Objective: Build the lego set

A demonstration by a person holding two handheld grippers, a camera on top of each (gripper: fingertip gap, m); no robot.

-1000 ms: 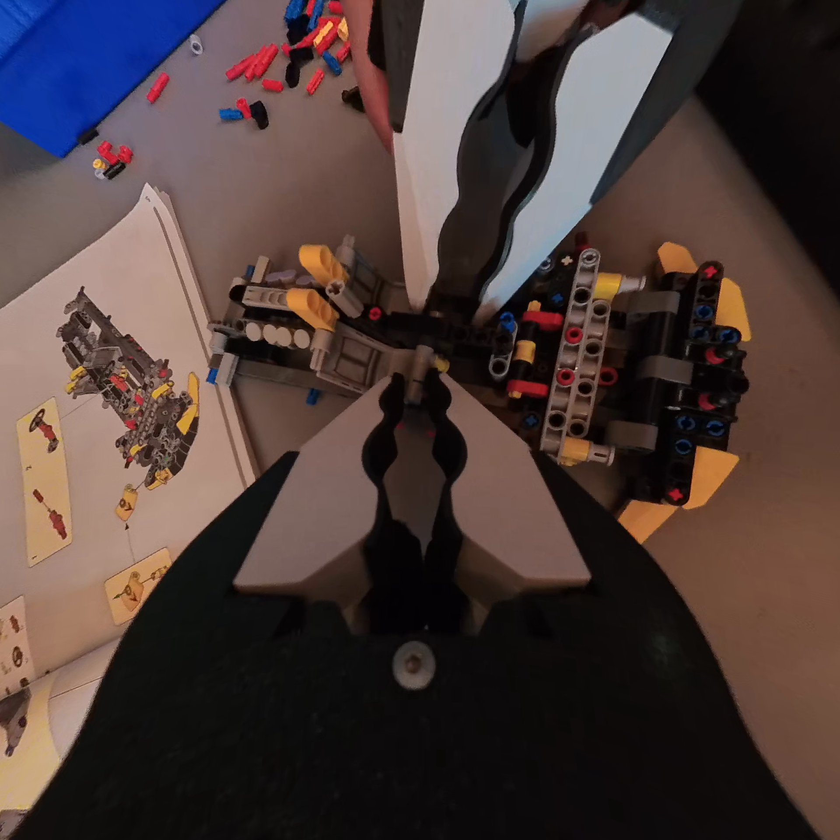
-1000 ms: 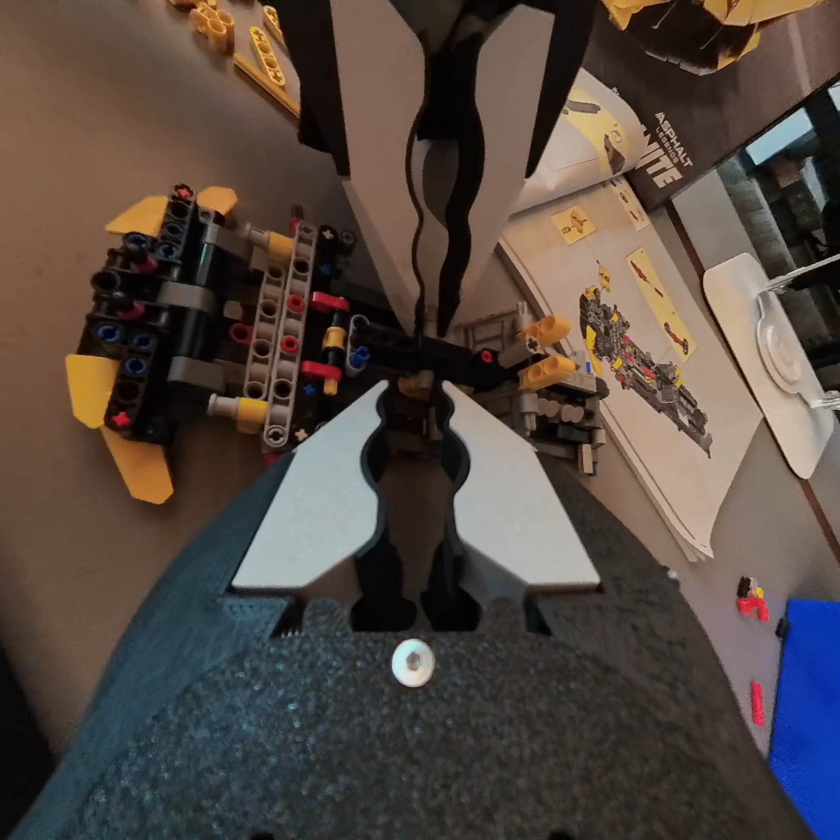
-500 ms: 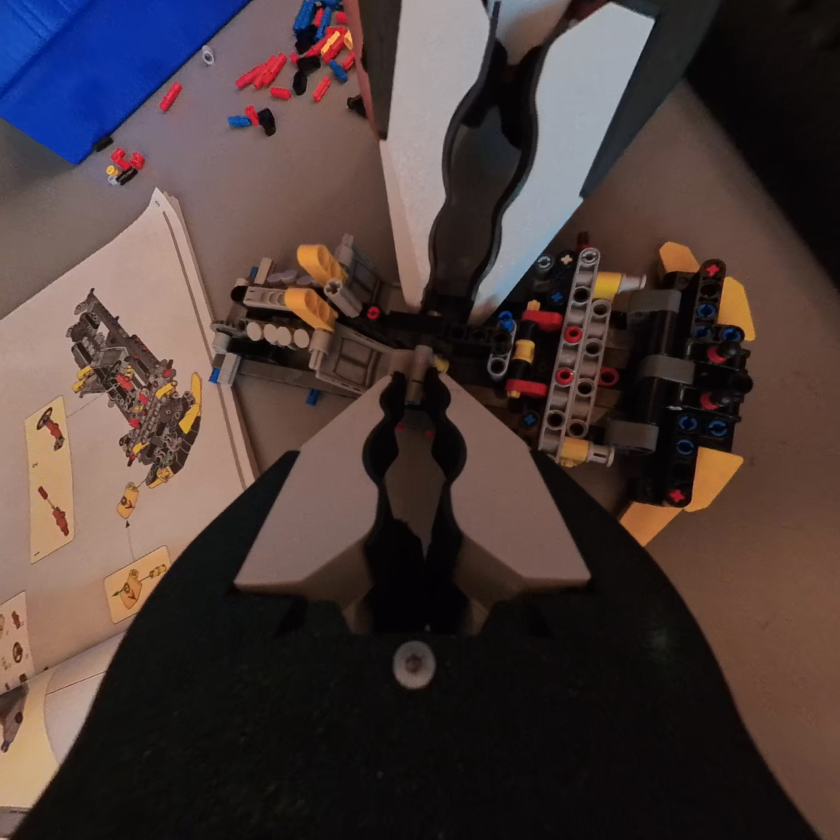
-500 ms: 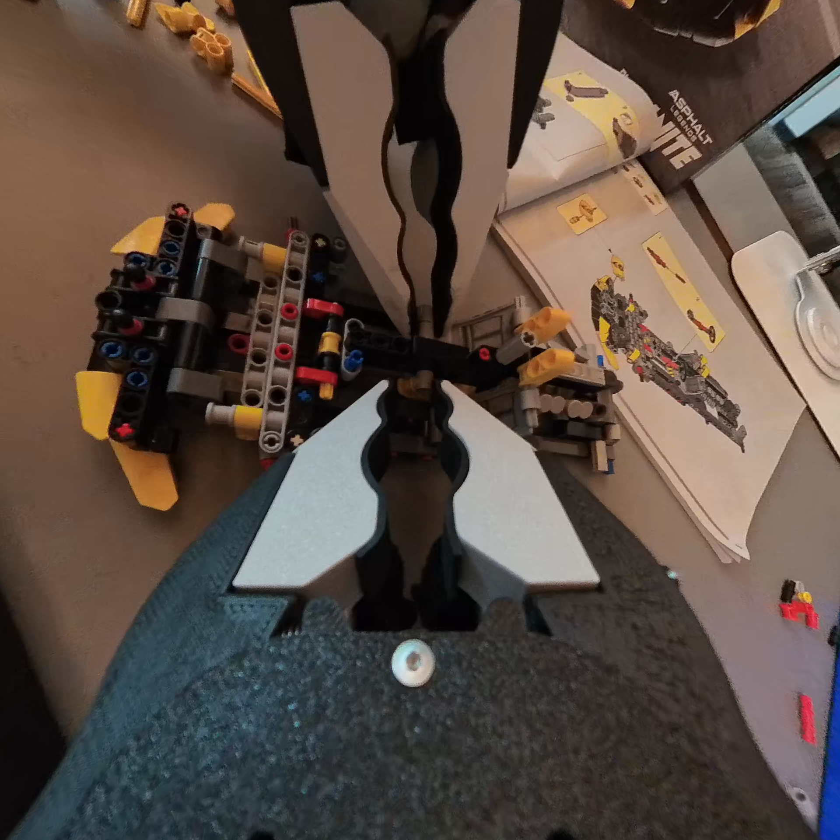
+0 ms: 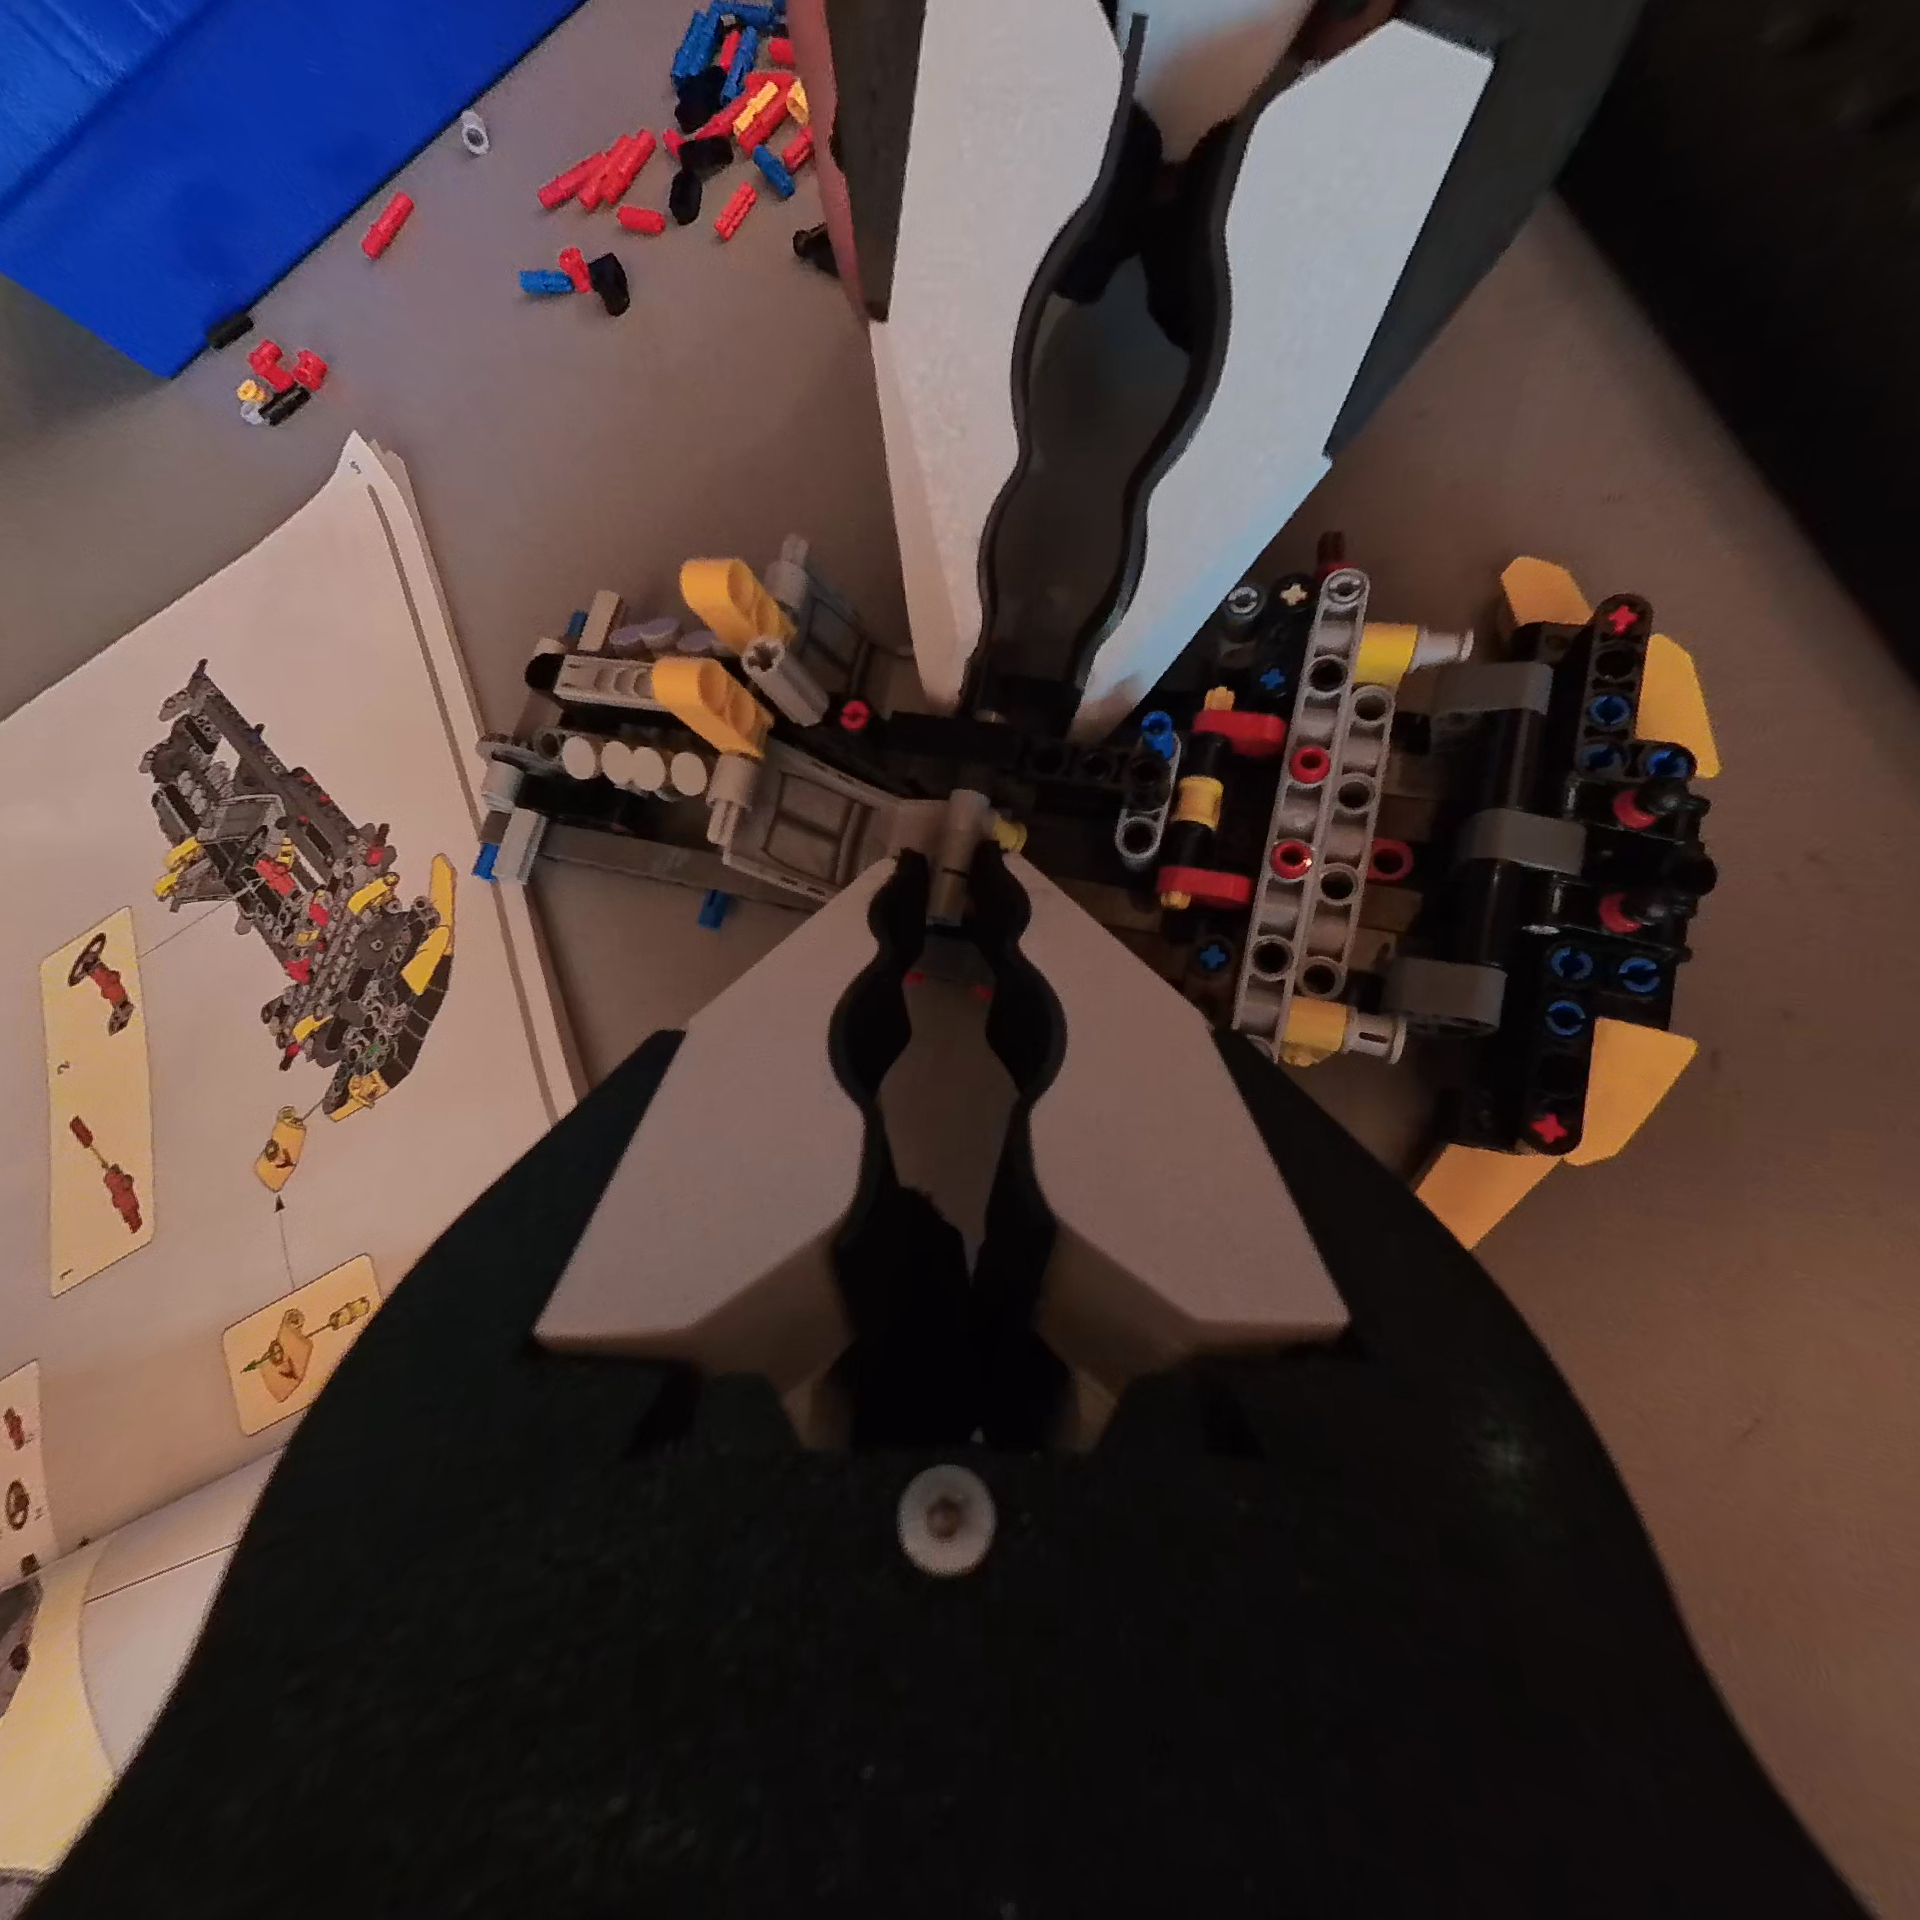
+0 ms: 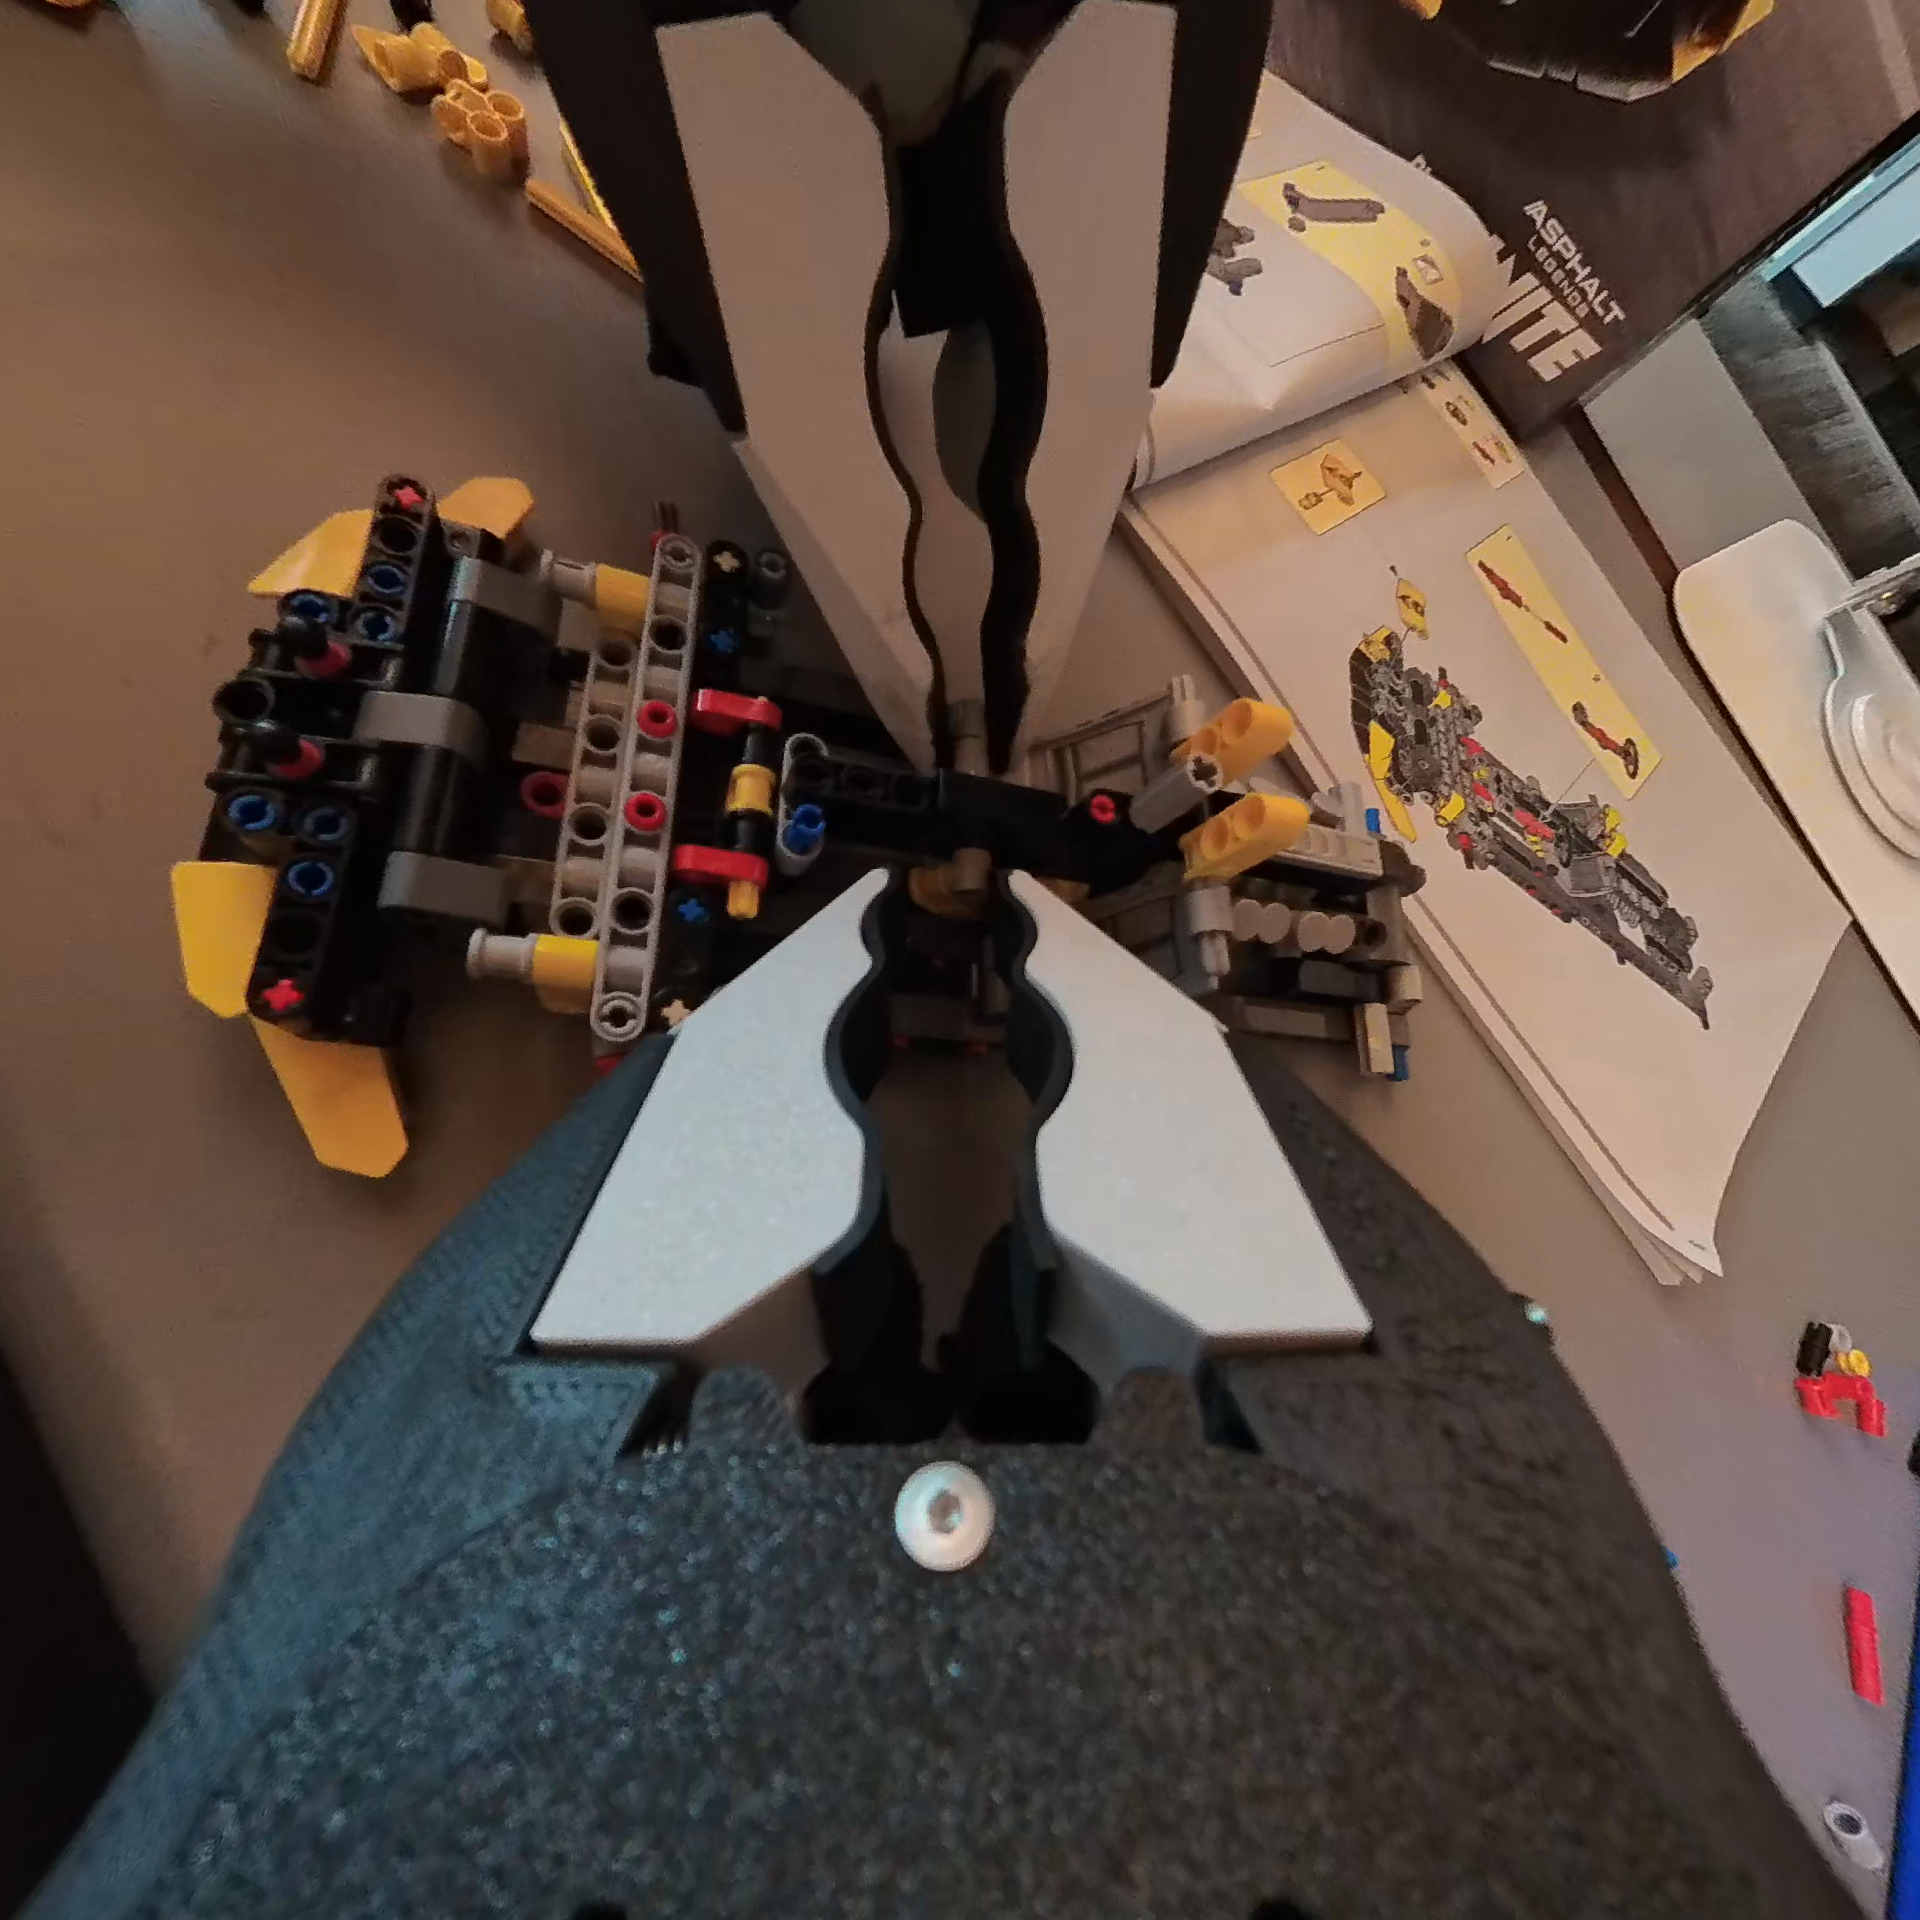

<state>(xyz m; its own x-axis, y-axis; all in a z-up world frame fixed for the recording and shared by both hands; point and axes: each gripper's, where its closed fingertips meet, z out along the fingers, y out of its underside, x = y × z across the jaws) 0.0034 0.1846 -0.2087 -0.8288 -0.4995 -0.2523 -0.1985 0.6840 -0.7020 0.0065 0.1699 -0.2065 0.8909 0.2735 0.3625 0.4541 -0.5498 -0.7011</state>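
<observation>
Pinching a small grey axle pin (image 5: 954, 854) between its fingertips, the left gripper (image 5: 954, 878) sits low over the middle of the half-built lego model (image 5: 1340, 821), its pale angular fingers narrowed onto that pin. Opposite it, the right gripper (image 6: 951, 899) meets the same black centre beam (image 6: 977, 800) from the other side; its fingers stand slightly apart around a yellow-and-grey stub, and whether they truly clamp it cannot be told. Against the frame half a second ago, both grippers hold the same spot on the model, while the right wrist view has shifted so the model and the instruction booklet (image 6: 1538, 790) sit a little lower and to the right. The model lies flat on a matte beige table (image 5: 1662, 1455): black perforated beams, a light grey ladder-like beam, red and blue pins, glossy yellow curved panels at one end and yellow angled connectors at the other. Beyond it lie the open booklet's white pages, a scatter of loose red, blue and black pins (image 5: 717, 135), and a blue sheet (image 5: 208, 125).
</observation>
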